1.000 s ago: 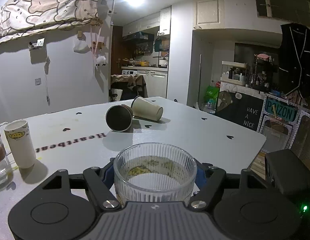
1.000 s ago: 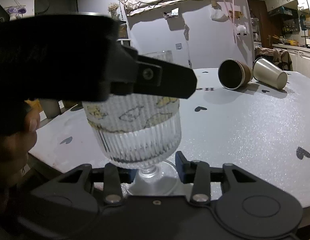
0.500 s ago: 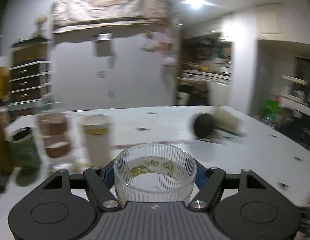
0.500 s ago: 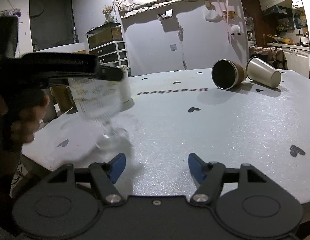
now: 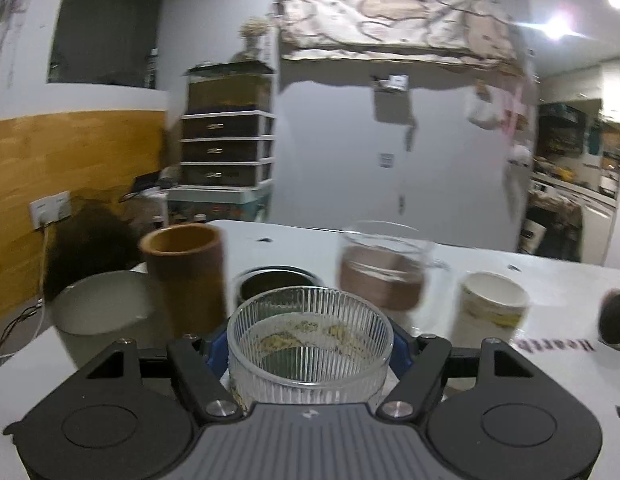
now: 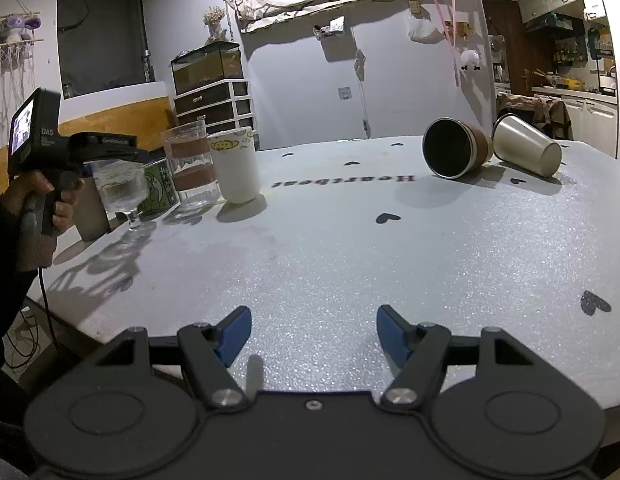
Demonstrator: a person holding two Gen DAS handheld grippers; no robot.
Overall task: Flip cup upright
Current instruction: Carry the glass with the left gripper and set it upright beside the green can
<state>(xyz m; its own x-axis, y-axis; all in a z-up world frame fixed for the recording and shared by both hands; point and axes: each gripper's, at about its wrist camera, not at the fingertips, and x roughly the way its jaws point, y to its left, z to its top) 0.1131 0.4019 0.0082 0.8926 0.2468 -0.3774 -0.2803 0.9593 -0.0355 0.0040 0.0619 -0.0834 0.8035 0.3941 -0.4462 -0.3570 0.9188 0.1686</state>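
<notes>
While the left gripper [image 5: 310, 354] clenches the ribbed bowl of a stemmed glass [image 5: 309, 342], that glass stands upright with its mouth facing up between the blue pads [image 5: 215, 350]. From the right wrist view the same glass [image 6: 120, 192] hangs under the left gripper [image 6: 110, 160], its foot at or just above the table [image 6: 390, 260]; contact cannot be told. Just beyond the held glass, in the blurred left view, stand a brown tube-shaped cup [image 5: 184, 276], a dark green can [image 5: 276, 280], a clear tumbler with a brown band [image 5: 384, 270] and a white paper cup [image 5: 490, 308], all upright, with a pale jug [image 5: 104, 316] off to the left of the tool. The right gripper [image 6: 313, 336] is released, its blue pads [image 6: 235, 334] spread wide over bare table with nothing between them. Far ahead and to the right of it, a dark-lined brown cup [image 6: 456, 154] lies on its side with its mouth toward the camera, touching a cream paper cup [image 6: 526, 150] that also lies tipped over. Between them and the tool, black hearts [image 6: 388, 218] and printed lettering [image 6: 342, 181] mark the tabletop.
</notes>
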